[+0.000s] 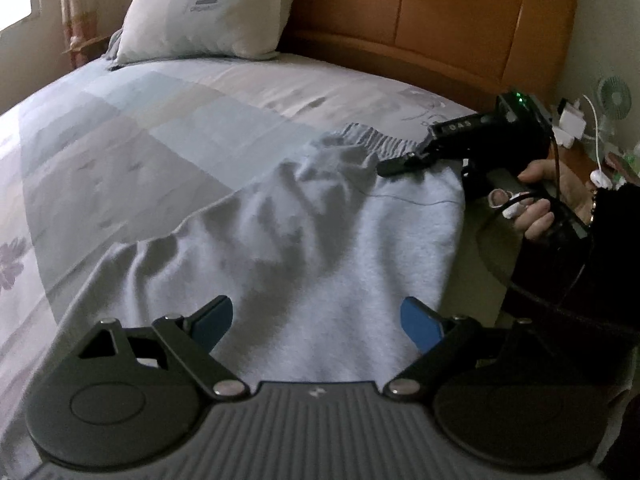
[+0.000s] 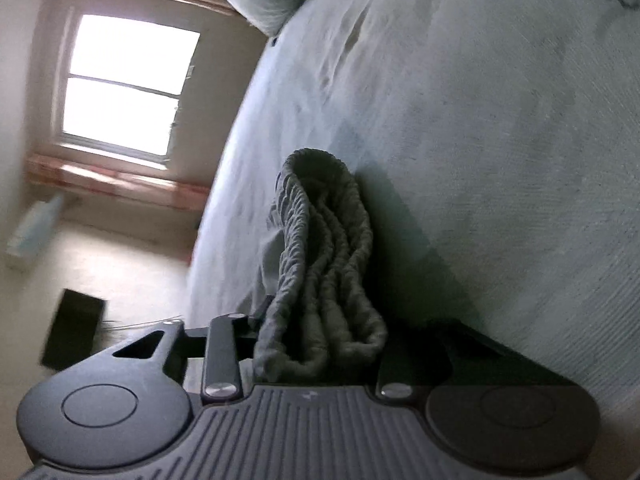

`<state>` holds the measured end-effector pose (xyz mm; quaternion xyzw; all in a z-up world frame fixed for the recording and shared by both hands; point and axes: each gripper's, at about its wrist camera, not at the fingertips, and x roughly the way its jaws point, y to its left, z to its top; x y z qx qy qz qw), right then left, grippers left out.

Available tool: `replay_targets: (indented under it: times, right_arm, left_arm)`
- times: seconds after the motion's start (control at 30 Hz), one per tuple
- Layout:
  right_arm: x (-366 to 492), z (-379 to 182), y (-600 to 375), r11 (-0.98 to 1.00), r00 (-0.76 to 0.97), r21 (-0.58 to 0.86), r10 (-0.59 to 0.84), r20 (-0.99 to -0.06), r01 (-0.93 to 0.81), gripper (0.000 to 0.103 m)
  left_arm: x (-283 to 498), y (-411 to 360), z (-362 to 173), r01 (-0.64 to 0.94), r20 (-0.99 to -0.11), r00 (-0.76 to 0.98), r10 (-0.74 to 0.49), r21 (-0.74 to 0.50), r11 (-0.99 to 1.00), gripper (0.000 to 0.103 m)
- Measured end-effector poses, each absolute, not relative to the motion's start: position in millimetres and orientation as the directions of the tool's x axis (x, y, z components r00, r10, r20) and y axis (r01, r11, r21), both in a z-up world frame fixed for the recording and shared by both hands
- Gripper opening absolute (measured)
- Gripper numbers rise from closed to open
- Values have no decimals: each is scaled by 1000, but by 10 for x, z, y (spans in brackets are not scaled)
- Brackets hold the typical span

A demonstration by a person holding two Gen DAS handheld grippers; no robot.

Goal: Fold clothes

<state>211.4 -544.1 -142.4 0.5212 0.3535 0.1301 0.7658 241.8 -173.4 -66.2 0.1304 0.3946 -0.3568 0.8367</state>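
A pale grey garment (image 1: 320, 220) lies rumpled on the bed, its gathered elastic waistband (image 1: 368, 136) at the far end. My left gripper (image 1: 316, 320) hovers over the near part of the cloth, its blue pads wide apart with nothing between them. My right gripper (image 1: 400, 165), held by a person's hand (image 1: 540, 200), meets the waistband's right end. In the right wrist view the bunched waistband (image 2: 324, 260) fills the space between the jaws, and my right gripper (image 2: 320, 332) is shut on it. Fabric hides its right finger.
The patchwork bed cover (image 1: 160, 120) stretches left and beyond the garment. A pillow (image 1: 208, 12) leans on the wooden headboard (image 1: 440, 12). A small fan (image 1: 614, 96) and chargers crowd the nightstand at right. A window (image 2: 128, 84) and a dark box (image 2: 74, 328) lie past the bed's edge.
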Motion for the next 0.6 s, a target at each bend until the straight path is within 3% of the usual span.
replay_targets:
  times: [0.1, 0.2, 0.6]
  right_arm:
    - [2113, -1358, -5395, 466, 708, 866, 550, -444, 181, 44]
    - [2094, -1399, -5311, 509, 695, 836, 526, -490, 204, 24]
    - [2065, -1473, -5295, 517, 705, 836, 523, -479, 185, 22]
  left_arm:
    - [2393, -1718, -681, 692, -754, 431, -496, -76, 718, 91]
    - [2353, -1706, -700, 688, -753, 436, -492, -73, 722, 91]
    - [2207, -1568, -824, 659, -776, 417, -473, -100, 745, 91]
